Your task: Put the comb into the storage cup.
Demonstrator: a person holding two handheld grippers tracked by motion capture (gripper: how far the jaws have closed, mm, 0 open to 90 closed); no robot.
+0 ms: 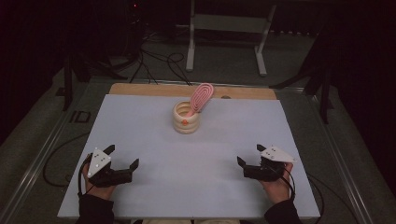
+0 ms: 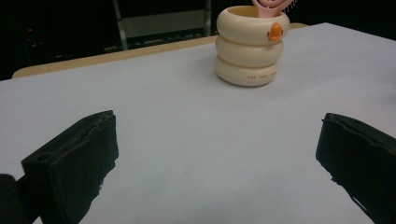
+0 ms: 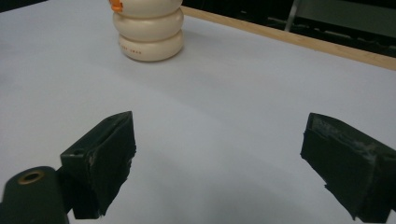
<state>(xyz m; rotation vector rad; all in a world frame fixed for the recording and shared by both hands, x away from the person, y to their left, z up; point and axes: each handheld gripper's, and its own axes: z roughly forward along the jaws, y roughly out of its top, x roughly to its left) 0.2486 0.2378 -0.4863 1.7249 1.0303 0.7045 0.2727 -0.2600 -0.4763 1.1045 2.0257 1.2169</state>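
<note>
A cream ribbed cup (image 1: 186, 118) made of three stacked rings stands upright near the table's far middle, with a small orange mark on its front. A pink oval hairbrush (image 1: 201, 97) stands in it and leans to the right. My left gripper (image 1: 123, 157) rests open at the near left, held by a hand, with nothing between its jaws. At the near right my right gripper (image 1: 250, 155) is open too and holds nothing. From the left gripper view the cup (image 2: 247, 44) is far ahead to the right; from the right gripper view the cup (image 3: 148, 31) is far ahead to the left.
A white sheet (image 1: 196, 158) covers the table, with a wooden strip (image 1: 154, 90) along the far edge. Behind the table stands a white metal frame (image 1: 224, 32), and cables (image 1: 159, 65) lie on the floor.
</note>
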